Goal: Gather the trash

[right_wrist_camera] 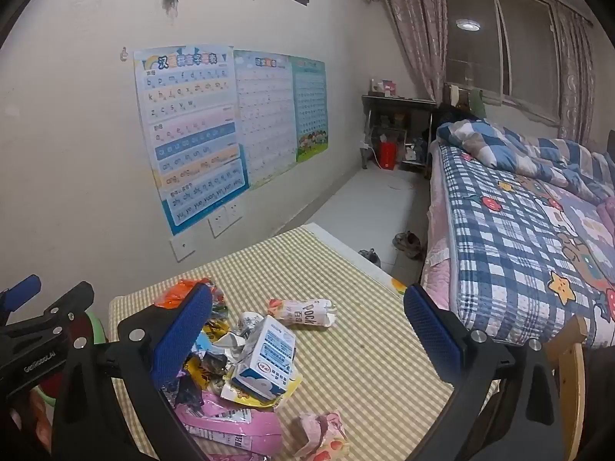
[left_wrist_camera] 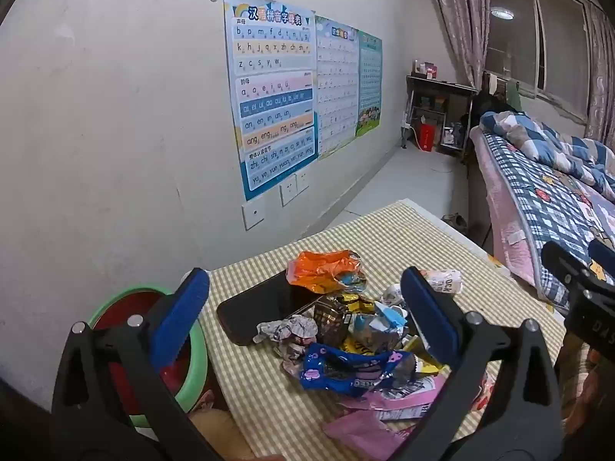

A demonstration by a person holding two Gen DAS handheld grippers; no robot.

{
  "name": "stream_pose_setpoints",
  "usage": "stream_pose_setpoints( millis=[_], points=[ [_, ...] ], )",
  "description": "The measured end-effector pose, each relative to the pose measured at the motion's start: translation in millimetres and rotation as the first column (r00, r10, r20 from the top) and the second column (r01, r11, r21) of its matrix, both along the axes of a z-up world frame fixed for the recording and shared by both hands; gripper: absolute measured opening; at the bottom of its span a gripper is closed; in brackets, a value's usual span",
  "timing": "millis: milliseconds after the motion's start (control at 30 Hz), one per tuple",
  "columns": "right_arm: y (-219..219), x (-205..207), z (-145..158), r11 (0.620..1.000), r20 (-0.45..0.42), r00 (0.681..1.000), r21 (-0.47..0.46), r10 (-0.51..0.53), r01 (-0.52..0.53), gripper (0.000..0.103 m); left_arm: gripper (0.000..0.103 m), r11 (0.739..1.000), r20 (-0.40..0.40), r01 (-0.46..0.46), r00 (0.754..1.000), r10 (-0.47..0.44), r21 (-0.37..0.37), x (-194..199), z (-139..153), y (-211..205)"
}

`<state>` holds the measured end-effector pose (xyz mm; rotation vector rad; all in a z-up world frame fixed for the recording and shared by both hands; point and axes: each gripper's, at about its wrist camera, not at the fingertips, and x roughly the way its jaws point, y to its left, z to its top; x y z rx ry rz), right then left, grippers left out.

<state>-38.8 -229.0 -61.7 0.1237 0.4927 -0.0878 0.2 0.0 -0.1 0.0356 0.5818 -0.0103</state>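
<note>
Trash (left_wrist_camera: 346,342) lies heaped on checked table (left_wrist_camera: 403,230), phone (left_wrist_camera: 265,307) beside it, basin (left_wrist_camera: 192,345) at table's left edge. I hold left gripper (left_wrist_camera: 307,315) and right gripper (right_wrist_camera: 307,330) wide, both empty, above pile. Milk carton (right_wrist_camera: 267,357) tops heap.

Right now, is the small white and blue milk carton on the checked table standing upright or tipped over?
Tipped over. The white and blue milk carton lies tilted on the wrapper pile, its printed side facing up.
</note>
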Motion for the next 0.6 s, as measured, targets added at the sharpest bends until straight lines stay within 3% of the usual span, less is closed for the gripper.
stream_pose_setpoints(
  millis=[600],
  points=[
    [9,3,-1,1.000,0.001,1.000,-0.001,0.018,-0.018,0.096,0.098,1.000,-0.007,-0.014,1.000,0.014,0.004,1,-6,5]
  ],
)
